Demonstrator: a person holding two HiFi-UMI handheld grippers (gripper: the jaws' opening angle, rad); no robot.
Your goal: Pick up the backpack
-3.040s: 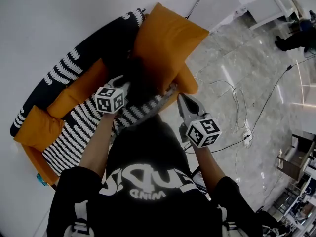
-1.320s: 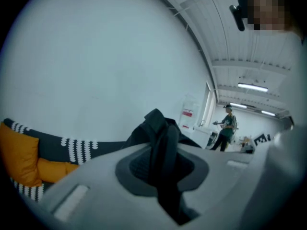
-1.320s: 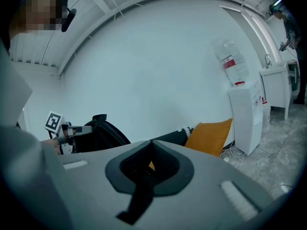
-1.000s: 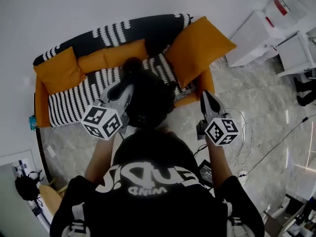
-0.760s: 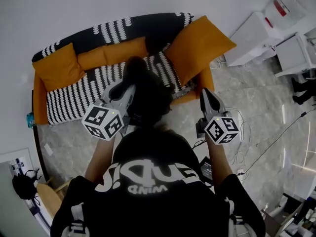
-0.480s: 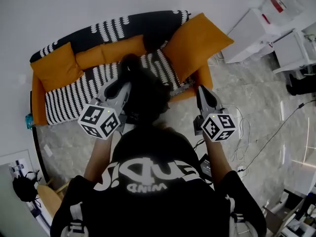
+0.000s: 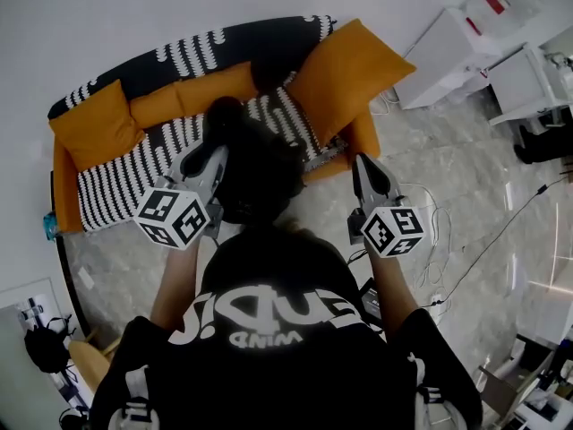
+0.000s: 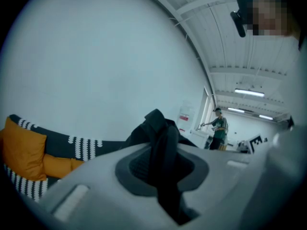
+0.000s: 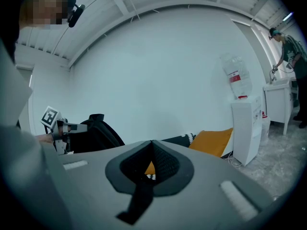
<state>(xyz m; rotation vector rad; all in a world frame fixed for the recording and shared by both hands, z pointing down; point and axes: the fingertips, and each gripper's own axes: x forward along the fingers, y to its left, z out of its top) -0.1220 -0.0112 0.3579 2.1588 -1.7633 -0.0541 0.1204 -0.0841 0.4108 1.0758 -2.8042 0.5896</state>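
Head view, with both tool views. My left tool [image 7: 211, 156] is pressed together on a broad black strap [image 8: 162, 163] of the backpack [image 7: 260, 173]. In the left gripper view the strap fills the space between the pads, and the dark bulk of the bag rises just behind them.

My right tool [image 7: 363, 163] is also closed. In the right gripper view its pads pinch a narrow black strap [image 9: 139, 198], leaving only a small gap above it through which orange fabric shows. I cannot trace this strap back to the bag.

The backpack hangs between the two tools, close against the left one and apart from the right. From above it lies over the front edge of the sofa [image 7: 116, 182] and the strip of marble floor [image 7: 448, 186] before it. In the right gripper view it is seen beside the left tool's marker cube [image 9: 50, 117], against the white wall.

The sofa has a black-and-white striped seat and back. A large orange cushion [image 7: 345, 79] leans at one end and a smaller orange cushion [image 7: 94, 133] sits at the other. White cabinets [image 7: 448, 38] stand beyond the large cushion, and loose cables [image 7: 430, 206] trail over the floor near my right tool.
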